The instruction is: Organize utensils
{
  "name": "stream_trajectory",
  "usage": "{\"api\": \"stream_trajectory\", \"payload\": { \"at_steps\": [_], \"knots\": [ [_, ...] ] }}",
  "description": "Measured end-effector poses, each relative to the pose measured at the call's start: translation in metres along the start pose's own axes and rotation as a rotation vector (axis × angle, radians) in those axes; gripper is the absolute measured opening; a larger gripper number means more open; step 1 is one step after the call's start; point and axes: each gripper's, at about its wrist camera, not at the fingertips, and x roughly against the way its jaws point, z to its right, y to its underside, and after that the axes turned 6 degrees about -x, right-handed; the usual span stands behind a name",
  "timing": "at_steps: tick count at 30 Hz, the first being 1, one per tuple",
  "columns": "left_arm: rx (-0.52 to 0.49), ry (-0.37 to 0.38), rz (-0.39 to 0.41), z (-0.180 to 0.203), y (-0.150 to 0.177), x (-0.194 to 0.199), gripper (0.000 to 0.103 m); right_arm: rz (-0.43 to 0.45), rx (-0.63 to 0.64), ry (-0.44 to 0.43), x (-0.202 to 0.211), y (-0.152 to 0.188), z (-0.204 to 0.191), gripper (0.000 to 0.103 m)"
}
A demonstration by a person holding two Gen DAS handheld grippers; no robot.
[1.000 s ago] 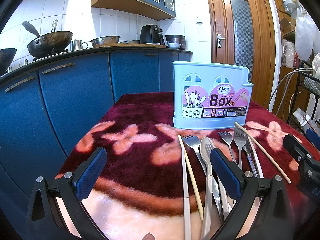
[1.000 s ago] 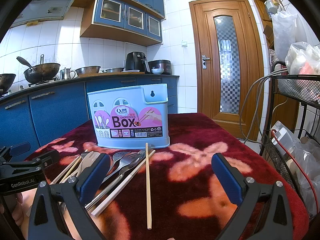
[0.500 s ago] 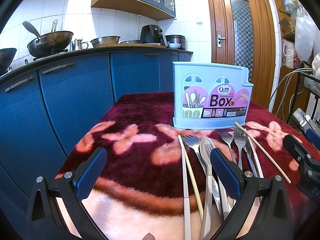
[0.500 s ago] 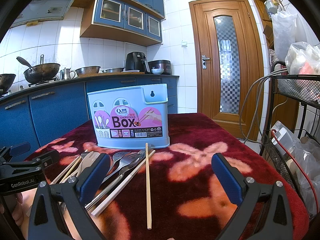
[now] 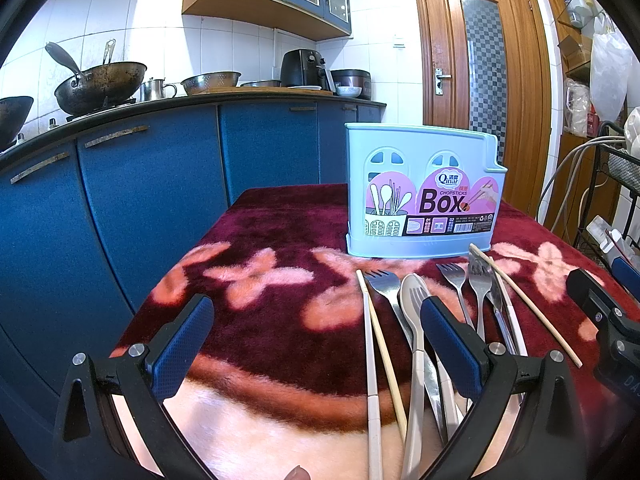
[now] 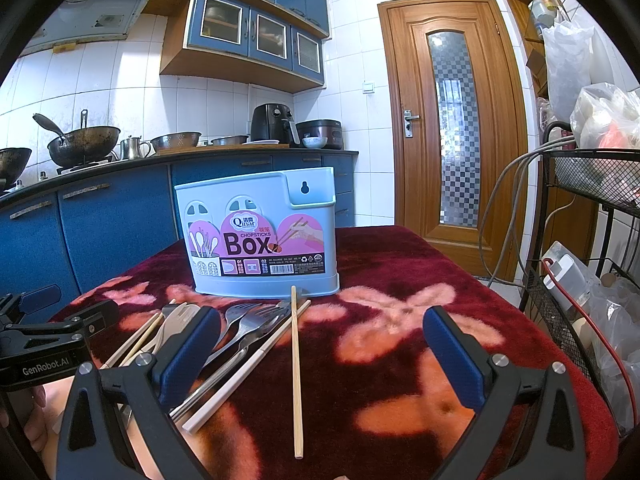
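On the table, over a dark red fleece cloth (image 6: 400,264) with pink flowers, I have both grippers low and level. My left gripper (image 5: 316,340) has its blue-padded fingers spread wide with nothing between them; its right finger (image 5: 448,340) sits in front of the pile of cutlery, so part of the pile is hidden from that camera. My right gripper (image 6: 320,348) is likewise wide apart and holds nothing.

Between the grippers and the far edge stands the pale blue utensil box (image 5: 420,192), upright, its label reading "Chopsticks Box" (the open top is not visible from either camera, so I cannot tell what is inside). Just in front of it lies the loose cutlery. From the left camera I count a pale spoon (image 5: 414,308), a fork (image 5: 384,284) beside it, two more forks (image 5: 478,280) close together to the right, and a crossed pair of chopsticks (image 5: 370,320) at the left of the pile. One wooden chopstick (image 6: 295,360) lies by itself, its far tip almost at the box's base, pointing back toward my right gripper. A white chopstick (image 6: 248,364) slants beside it among the forks.

At the left edge of the right camera I see the other gripper's black body, and a fingertip (image 6: 38,394) of the person holding it.
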Motion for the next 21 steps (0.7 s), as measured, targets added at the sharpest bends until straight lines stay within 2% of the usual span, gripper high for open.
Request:
{"api": "stream_trajectory", "payload": {
  "at_steps": [13,21],
  "knots": [
    [-0.003,0.001,-0.006,0.0,0.0,0.0,0.103,-0.017,0.001,-0.004,0.001,-0.004,-0.001,0.103],
    [0.0,0.025,-0.05,-0.004,-0.004,-0.007,0.103,-0.093,-0.02,-0.027,-0.01,-0.006,0.002,0.103]
  ]
}}
